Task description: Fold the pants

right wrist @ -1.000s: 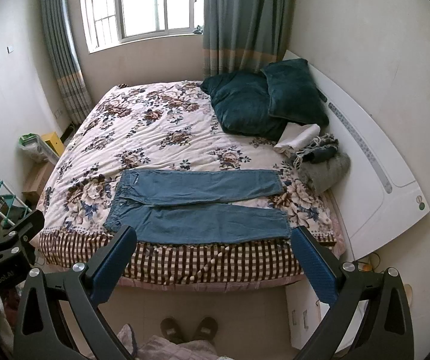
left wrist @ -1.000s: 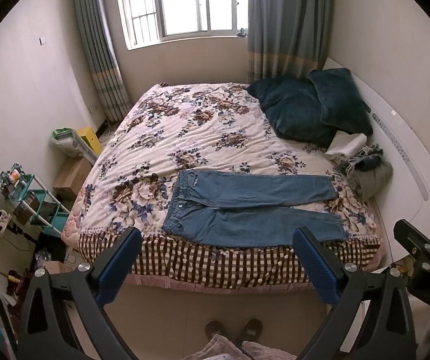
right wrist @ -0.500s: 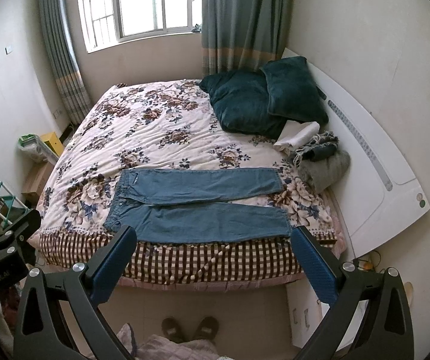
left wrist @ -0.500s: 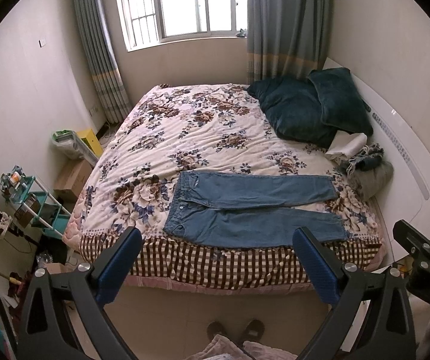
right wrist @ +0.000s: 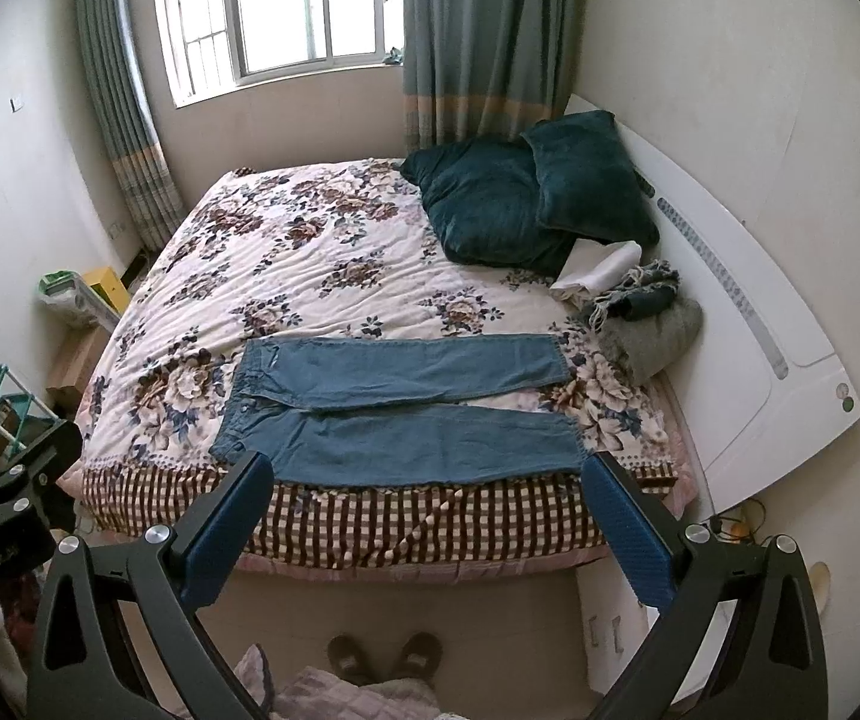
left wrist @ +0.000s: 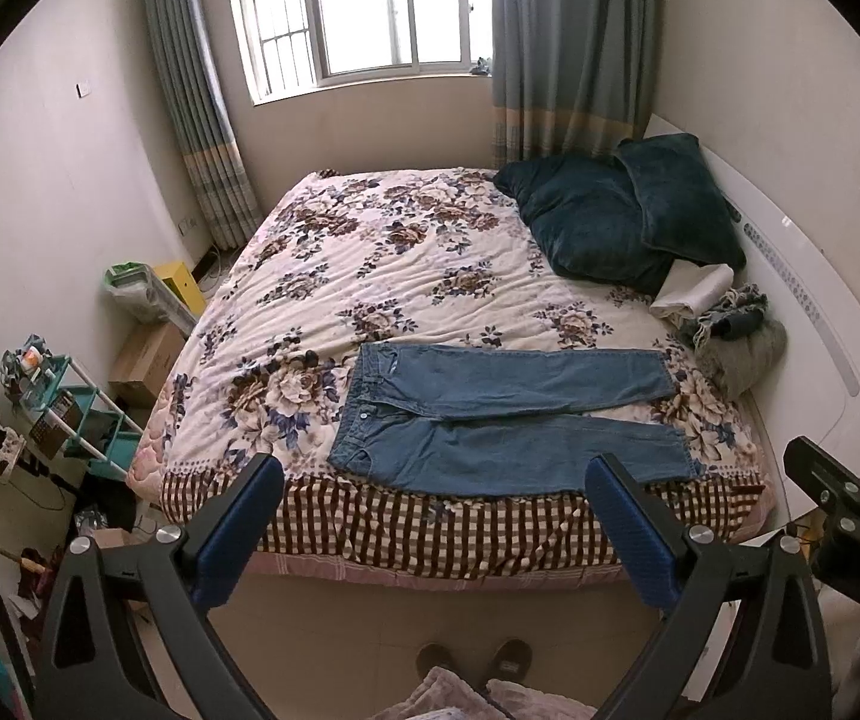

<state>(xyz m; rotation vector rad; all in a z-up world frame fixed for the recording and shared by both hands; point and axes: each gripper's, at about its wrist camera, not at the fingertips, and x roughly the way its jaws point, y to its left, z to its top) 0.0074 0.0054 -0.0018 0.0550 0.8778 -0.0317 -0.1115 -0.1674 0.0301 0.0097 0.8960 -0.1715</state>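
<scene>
The jeans [left wrist: 502, 414] lie flat near the front edge of the bed [left wrist: 370, 276], on a floral quilt [left wrist: 334, 312]. They run sideways across it: waistband to the left, leg ends to the right. The two legs lie side by side, the far one angled slightly away from the near one, so a thin wedge of quilt shows between them toward the right. The near leg runs just along the line where the floral print gives way to the checked border [left wrist: 430, 528] hanging over the bed's front.

The left claw [left wrist: 436, 516] hovers in front of the bed and above the floor, its blue-padded fingers [left wrist: 238, 531] spread wide and holding nothing. The right claw [right wrist: 430, 516] is in the same state: fingers [right wrist: 628, 540] spread wide, empty, well apart from the jeans. In the left view the right claw's black frame shows at the right edge; in the right view the left one's frame shows at the left edge.

At the far right of the bed two dark teal pillows [left wrist: 622, 216] lean near the white headboard [left wrist: 802, 300], with a small heap of folded clothes [left wrist: 724, 330] just in front of them. Beyond the bed are a window [left wrist: 358, 6] and curtains [left wrist: 568, 42]. A teal shelf rack [left wrist: 70, 414] stands on the floor to the left. The person's slippers [left wrist: 472, 660] show at the bottom, toes pointing toward the bed.
</scene>
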